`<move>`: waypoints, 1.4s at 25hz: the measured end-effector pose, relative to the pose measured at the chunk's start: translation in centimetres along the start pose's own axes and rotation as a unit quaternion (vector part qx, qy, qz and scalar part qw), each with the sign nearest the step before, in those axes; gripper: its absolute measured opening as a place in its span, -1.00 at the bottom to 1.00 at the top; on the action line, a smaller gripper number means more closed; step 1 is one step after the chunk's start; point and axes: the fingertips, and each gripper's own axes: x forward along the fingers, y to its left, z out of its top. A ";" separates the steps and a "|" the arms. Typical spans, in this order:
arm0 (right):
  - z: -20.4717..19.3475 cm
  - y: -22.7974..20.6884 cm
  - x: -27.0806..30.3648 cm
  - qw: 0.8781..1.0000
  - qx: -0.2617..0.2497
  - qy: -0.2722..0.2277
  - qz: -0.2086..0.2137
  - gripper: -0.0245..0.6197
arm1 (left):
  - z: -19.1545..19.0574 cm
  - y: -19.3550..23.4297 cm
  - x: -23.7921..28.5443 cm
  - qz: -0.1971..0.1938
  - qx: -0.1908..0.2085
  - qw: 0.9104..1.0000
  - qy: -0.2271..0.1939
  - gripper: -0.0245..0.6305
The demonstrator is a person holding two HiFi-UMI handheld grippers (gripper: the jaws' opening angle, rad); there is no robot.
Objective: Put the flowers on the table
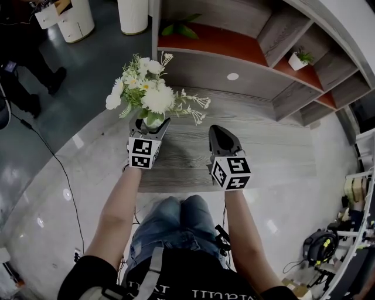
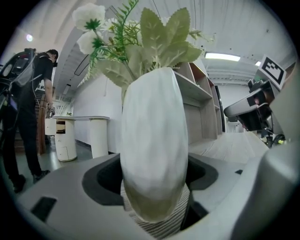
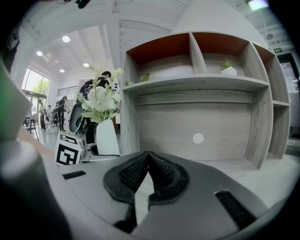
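Note:
A bunch of white flowers (image 1: 147, 91) with green leaves stands in a white vase (image 1: 152, 121). My left gripper (image 1: 152, 125) is shut on the vase and holds it upright above the near left part of the grey wooden table (image 1: 275, 146). In the left gripper view the vase (image 2: 154, 140) fills the space between the jaws of the left gripper (image 2: 154, 192), with the flowers (image 2: 131, 42) above. My right gripper (image 1: 214, 131) hovers to the right of the vase, shut and empty. In its own view the right gripper (image 3: 148, 158) has its pads together, and the vase (image 3: 107, 138) shows at the left.
Behind the table rises a wooden shelf unit (image 1: 304, 35) with a small potted plant (image 1: 299, 60). White round cabinets (image 1: 73, 17) stand on the dark floor at the far left. A person (image 2: 28, 108) stands there too. A cable (image 1: 53, 158) runs over the floor.

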 end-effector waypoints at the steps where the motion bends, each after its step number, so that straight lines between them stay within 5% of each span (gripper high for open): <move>1: -0.1 0.1 -0.2 1.000 -0.001 -0.001 0.000 -0.87 | 0.0 -0.1 -0.1 -0.001 -0.004 1.000 0.001 0.21; 12: -0.4 1.0 -0.7 1.000 -0.008 -0.005 0.007 -0.88 | -0.5 -0.5 -0.4 -0.005 -0.012 1.000 0.016 0.21; 19: 0.3 0.4 -1.3 1.000 -0.006 -0.006 0.011 -0.87 | -0.2 0.2 -0.9 0.026 -0.036 0.999 0.024 0.50; 35: 4.9 0.6 -3.6 0.999 -0.009 0.009 0.046 -0.87 | 3.0 0.4 -5.2 0.078 -0.071 0.993 0.054 0.57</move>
